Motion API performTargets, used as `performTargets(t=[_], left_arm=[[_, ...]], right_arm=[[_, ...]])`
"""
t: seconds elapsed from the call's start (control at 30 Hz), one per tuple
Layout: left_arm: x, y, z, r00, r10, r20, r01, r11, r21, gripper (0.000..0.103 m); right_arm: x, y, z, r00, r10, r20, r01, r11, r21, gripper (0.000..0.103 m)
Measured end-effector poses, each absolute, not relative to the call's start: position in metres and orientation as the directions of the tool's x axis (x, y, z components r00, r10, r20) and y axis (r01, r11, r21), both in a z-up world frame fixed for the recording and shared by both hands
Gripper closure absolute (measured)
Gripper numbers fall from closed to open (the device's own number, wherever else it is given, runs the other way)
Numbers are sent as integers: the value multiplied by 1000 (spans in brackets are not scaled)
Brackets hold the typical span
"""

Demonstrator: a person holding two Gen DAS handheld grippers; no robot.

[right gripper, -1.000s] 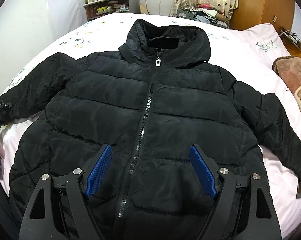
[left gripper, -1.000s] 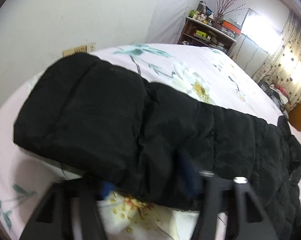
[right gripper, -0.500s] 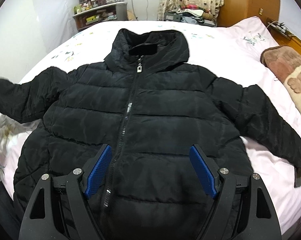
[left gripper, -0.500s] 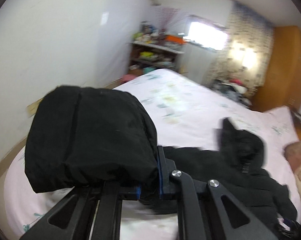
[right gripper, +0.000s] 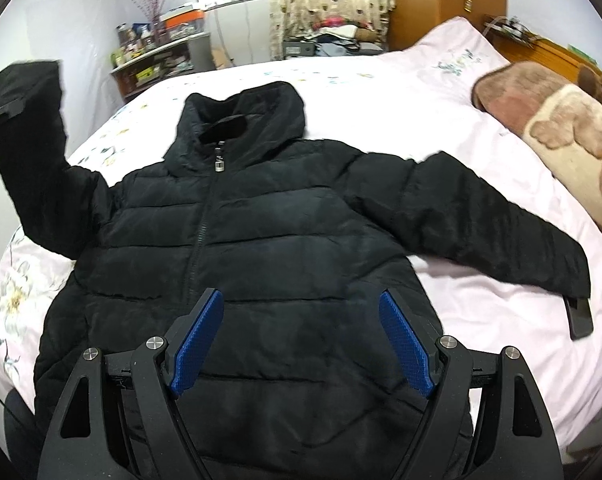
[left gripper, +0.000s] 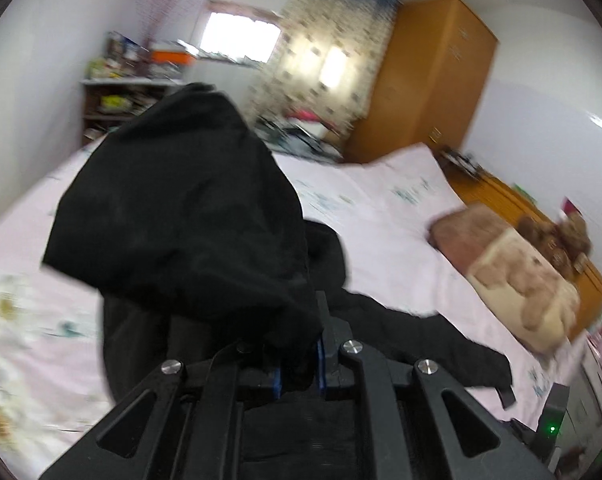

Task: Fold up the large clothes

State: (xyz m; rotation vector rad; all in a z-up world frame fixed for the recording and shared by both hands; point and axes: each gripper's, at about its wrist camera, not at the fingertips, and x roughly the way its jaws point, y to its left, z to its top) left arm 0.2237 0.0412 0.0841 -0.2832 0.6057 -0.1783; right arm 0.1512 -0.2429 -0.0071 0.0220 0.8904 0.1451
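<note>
A black quilted puffer jacket [right gripper: 261,248] with a stand-up collar lay front-up and zipped on a pale pink floral bedsheet [right gripper: 401,92], its body flat and one sleeve [right gripper: 481,224] stretched out sideways on the sheet. The other sleeve [left gripper: 189,216] was raised off the bed, its cuff end clamped between the blue pads of the left hand-held gripper [left gripper: 299,364], whose fingers were pressed together on the fabric. The right hand-held gripper [right gripper: 301,344] hung over the lower hem with its blue pads [right gripper: 199,344] wide apart, holding nothing.

The jacket looked light for its bulk, soft and springy; its smooth shell would likely be slippery, and the padding would tend to puff back open after a fold. A firm pinch at a cuff, the hem edge or a shoulder seam seemed the safest hold, since stitched edges gave thinner, less slippery material than the padded panels. A brown and cream plush pillow [right gripper: 561,128] lay well apart from the jacket.
</note>
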Motion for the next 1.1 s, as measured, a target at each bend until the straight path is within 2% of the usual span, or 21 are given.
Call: performTargets(t=[0.17, 0.23, 0.3, 0.33, 0.37, 0.47, 0.53, 0.77, 0.87, 0.97, 1.0, 1.07, 1.1], left_arm=[[256, -11, 33, 721, -331, -610, 147, 932, -332, 91], [267, -26, 10, 678, -342, -650, 143, 929, -340, 87], [277, -34, -16, 607, -400, -687, 146, 905, -398, 74], [281, -35, -27, 568, -435, -699, 141, 888, -438, 53], [281, -34, -38, 539, -464, -703, 133, 871, -473, 39], [273, -34, -42, 520, -523, -676, 150, 834, -531, 29], [265, -36, -36, 521, -549, -653, 174, 818, -548, 26], [242, -8, 1, 595, -537, -598, 224, 826, -518, 26], [243, 26, 5, 660, -428, -618, 168, 885, -434, 26], [256, 67, -7, 691, -248, -679, 48, 953, -299, 27], [262, 80, -14, 690, -196, -697, 13, 966, -259, 35], [274, 104, -33, 664, -123, -737, -47, 977, -206, 49], [280, 115, -44, 651, -94, -753, -81, 978, -192, 51]], right_arm=[[154, -263, -19, 607, 116, -787, -80, 993, 85, 23], [156, -271, -24, 602, 107, -791, -65, 994, 85, 23], [159, -278, -29, 597, 102, -796, -49, 995, 90, 23], [160, -280, -32, 595, 99, -797, -43, 995, 91, 23], [161, -283, -34, 592, 96, -800, -36, 995, 92, 23], [163, -287, -38, 589, 96, -803, -24, 995, 102, 23], [163, -289, -37, 595, 100, -797, -24, 994, 107, 23], [171, -276, -25, 623, 131, -771, -49, 991, 128, 23], [183, -263, -23, 625, 147, -766, -76, 989, 129, 23], [203, -246, -29, 620, 147, -771, -110, 989, 100, 23], [213, -240, -33, 613, 154, -775, -122, 988, 99, 24], [232, -230, -43, 602, 155, -783, -137, 986, 89, 35], [244, -225, -50, 593, 151, -791, -145, 986, 80, 52]])
